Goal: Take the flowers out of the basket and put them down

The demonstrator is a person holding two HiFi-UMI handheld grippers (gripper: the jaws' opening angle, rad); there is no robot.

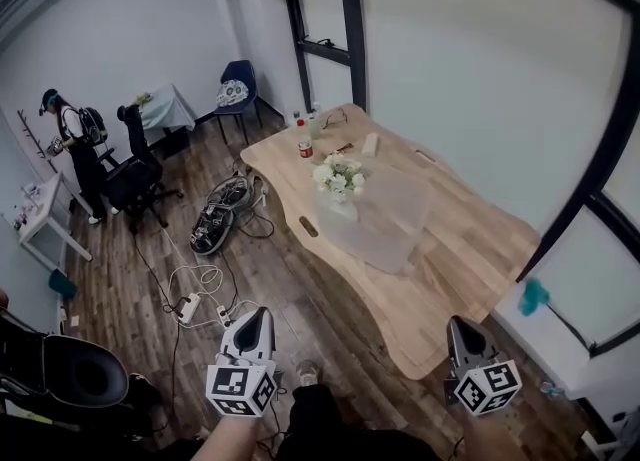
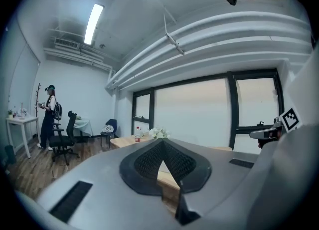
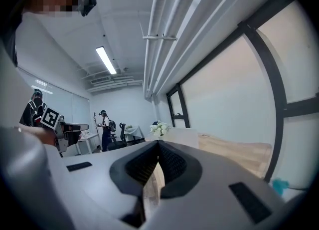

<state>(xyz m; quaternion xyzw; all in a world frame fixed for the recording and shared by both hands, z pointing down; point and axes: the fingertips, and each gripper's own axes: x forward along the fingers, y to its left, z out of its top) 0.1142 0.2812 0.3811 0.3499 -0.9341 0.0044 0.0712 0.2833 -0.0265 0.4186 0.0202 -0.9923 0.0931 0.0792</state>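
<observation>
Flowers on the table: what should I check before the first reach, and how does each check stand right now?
1. Flowers upright on the table: ok.
2. Left gripper and right gripper empty: ok.
3. Jaws apart for a grasp: not ok; both are shut.
4. Grippers near the flowers: not ok; both are short of the table's near edge.
5. Bare wood to set the flowers on: ok, on the near side of the table.
6. What holds the flowers: cannot tell; pale and too small to make out.
</observation>
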